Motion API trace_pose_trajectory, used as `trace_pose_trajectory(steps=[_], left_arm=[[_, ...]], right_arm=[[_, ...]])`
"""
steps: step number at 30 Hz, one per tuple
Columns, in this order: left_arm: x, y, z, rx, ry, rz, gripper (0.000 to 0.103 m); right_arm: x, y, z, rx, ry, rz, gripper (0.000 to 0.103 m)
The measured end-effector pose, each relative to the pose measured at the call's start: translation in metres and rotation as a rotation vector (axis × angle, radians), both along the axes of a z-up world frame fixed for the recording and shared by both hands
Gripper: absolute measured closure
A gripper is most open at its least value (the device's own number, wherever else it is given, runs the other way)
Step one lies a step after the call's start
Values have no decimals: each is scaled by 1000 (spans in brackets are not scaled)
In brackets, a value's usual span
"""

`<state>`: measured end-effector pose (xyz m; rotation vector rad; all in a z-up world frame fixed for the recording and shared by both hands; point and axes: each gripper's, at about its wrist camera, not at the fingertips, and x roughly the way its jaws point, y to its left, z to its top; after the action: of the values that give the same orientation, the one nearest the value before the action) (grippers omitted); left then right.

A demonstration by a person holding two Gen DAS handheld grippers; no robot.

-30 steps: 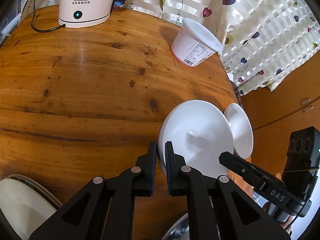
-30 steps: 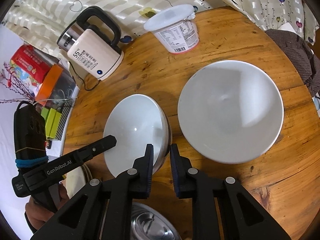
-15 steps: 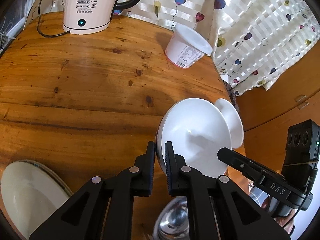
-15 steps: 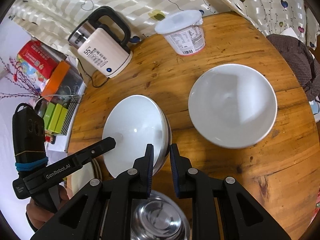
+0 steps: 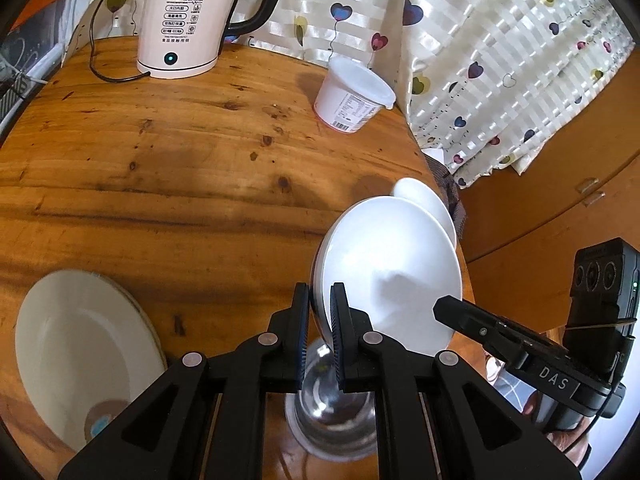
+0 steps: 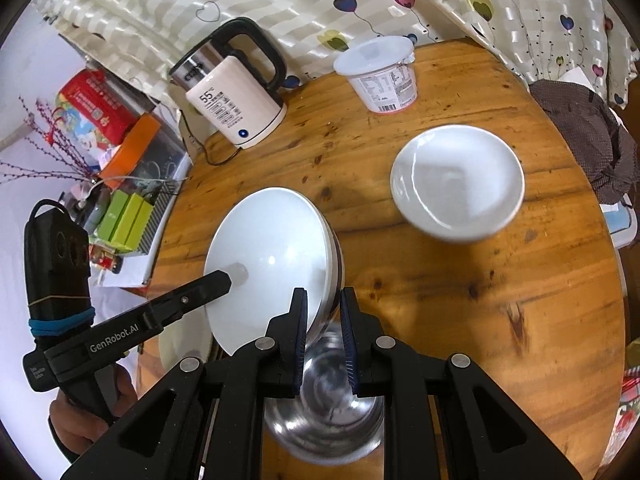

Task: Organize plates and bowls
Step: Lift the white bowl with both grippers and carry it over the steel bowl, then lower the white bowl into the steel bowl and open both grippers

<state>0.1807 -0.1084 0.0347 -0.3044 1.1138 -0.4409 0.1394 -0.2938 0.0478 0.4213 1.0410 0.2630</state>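
The white bowl (image 6: 272, 256) hangs tilted above the steel bowl (image 6: 324, 420) — mid-carry, likely to be nested there or stacked. Next it needs levelling and an even lowering. Both grippers, left (image 5: 319, 320) and right (image 6: 323, 320), pinch opposite rims, jaws nearly closed.

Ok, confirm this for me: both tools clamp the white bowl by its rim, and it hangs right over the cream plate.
One thing is wrong. The left tool and right tool do clamp the white bowl by its rim, but it hangs over the steel bowl. The left wrist view shows the cream plate lying off to the side.
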Motion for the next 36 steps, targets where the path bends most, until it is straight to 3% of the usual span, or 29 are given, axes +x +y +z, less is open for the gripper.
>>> trace_pose_trajectory(steps=[6,14,36], left_arm=[[-28,-1,3,14,-5,-12,94],[-56,-5,-17,37,38,-26,94],[-64,-10,-51,45,136,-52,93]], right_arm=[[-30,1,0,3,8,0,87],[-59,1,-20,6,61,-6,87],[-65,-2,-50,-19,156,5,83]])
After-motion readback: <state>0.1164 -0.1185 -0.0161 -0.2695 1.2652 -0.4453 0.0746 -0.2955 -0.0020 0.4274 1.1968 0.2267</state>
